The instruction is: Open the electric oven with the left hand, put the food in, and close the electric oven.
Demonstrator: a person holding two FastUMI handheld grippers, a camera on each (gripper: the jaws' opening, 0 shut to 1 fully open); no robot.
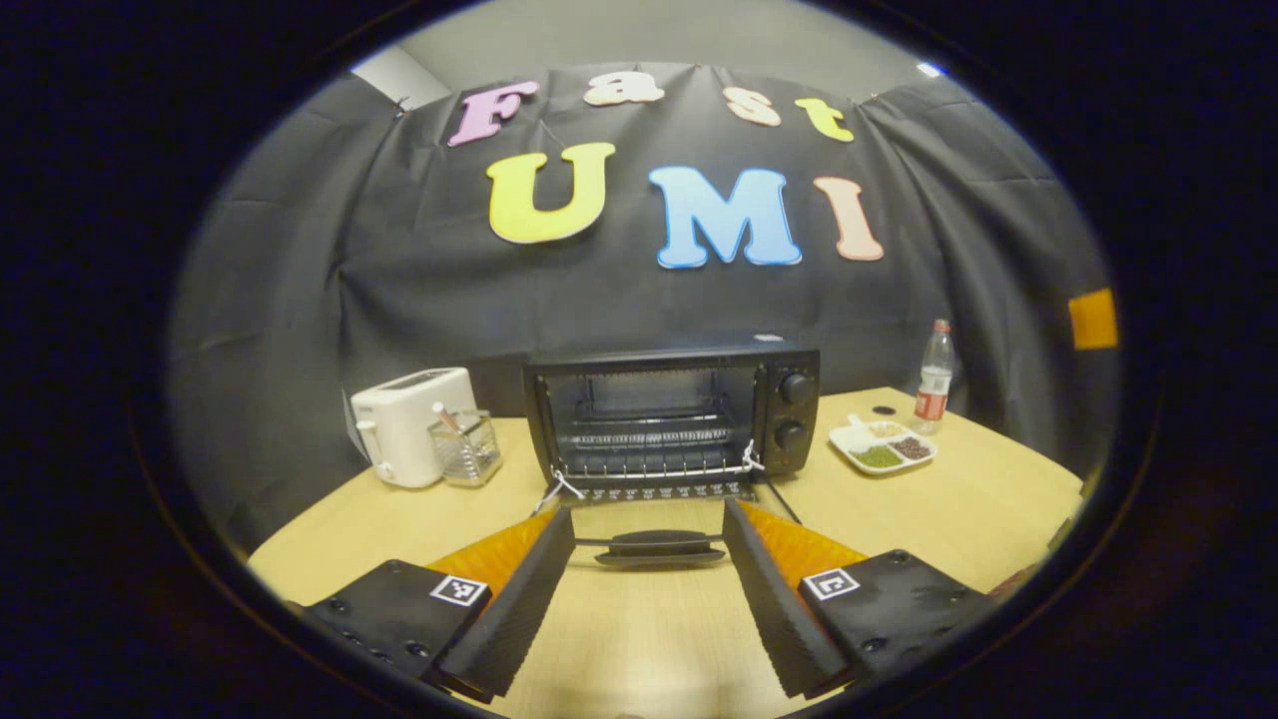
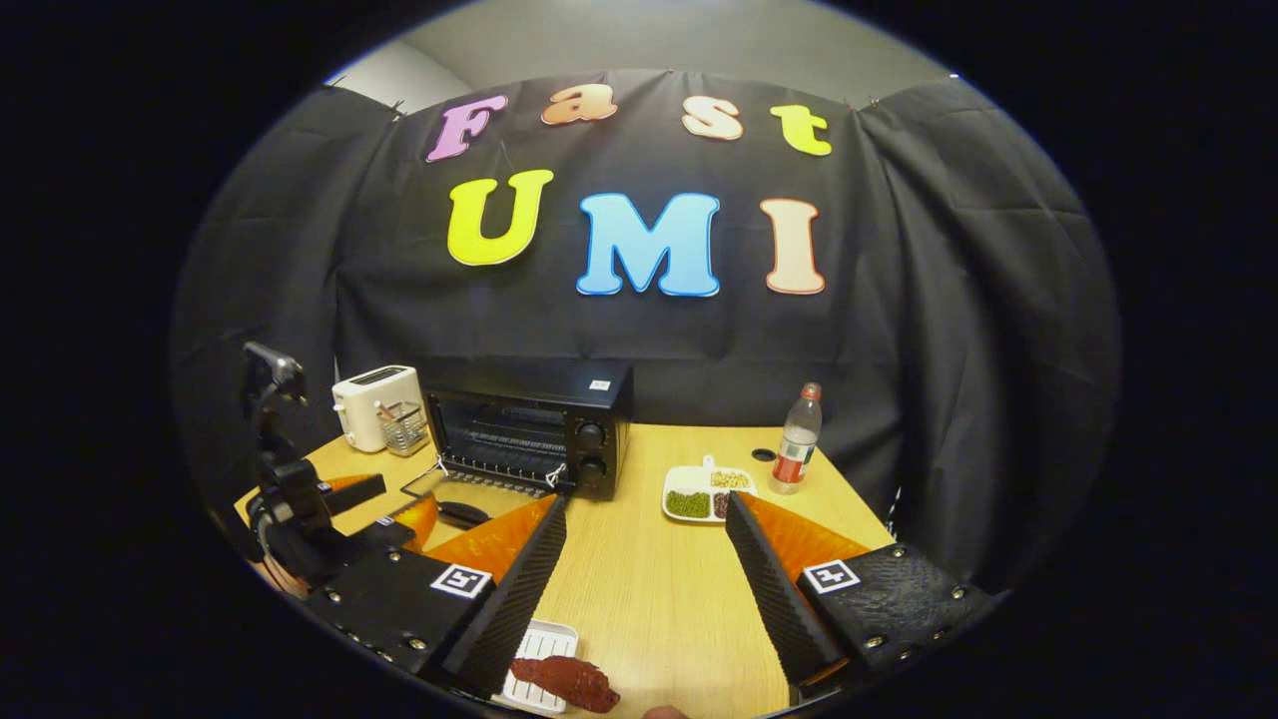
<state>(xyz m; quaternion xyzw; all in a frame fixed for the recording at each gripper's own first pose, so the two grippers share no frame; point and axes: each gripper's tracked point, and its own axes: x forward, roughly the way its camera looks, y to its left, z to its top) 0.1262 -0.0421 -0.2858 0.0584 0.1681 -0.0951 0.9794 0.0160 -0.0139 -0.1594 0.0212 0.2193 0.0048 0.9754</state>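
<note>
the left gripper [image 1: 649,534] hangs with its two fingers spread wide and nothing between them, aimed straight at the black electric oven [image 1: 674,414] in the left gripper view. the oven's glass door [image 1: 659,544] is dropped flat open toward the gripper, its dark handle lying between the fingertips but touching neither. inside, a wire rack [image 1: 649,439] shows, and two round knobs sit on the oven's right panel. left of the oven stand a white toaster [image 1: 409,424] and, just beside it, a clear holder [image 1: 466,446]. right of the oven lie a white divided dish of green and dark beans [image 1: 884,446] and, behind it, a clear plastic bottle with a red label [image 1: 936,377], all on the light wooden table [image 1: 998,499].

the right gripper [image 2: 647,534] is likewise spread wide and empty, well back from the oven in the right gripper view. low by its left finger lies the food, a dark red piece [image 2: 566,681], resting on a small white ridged tray [image 2: 539,644] on the table. farther left, the left gripper shows in front of the open door.
</note>
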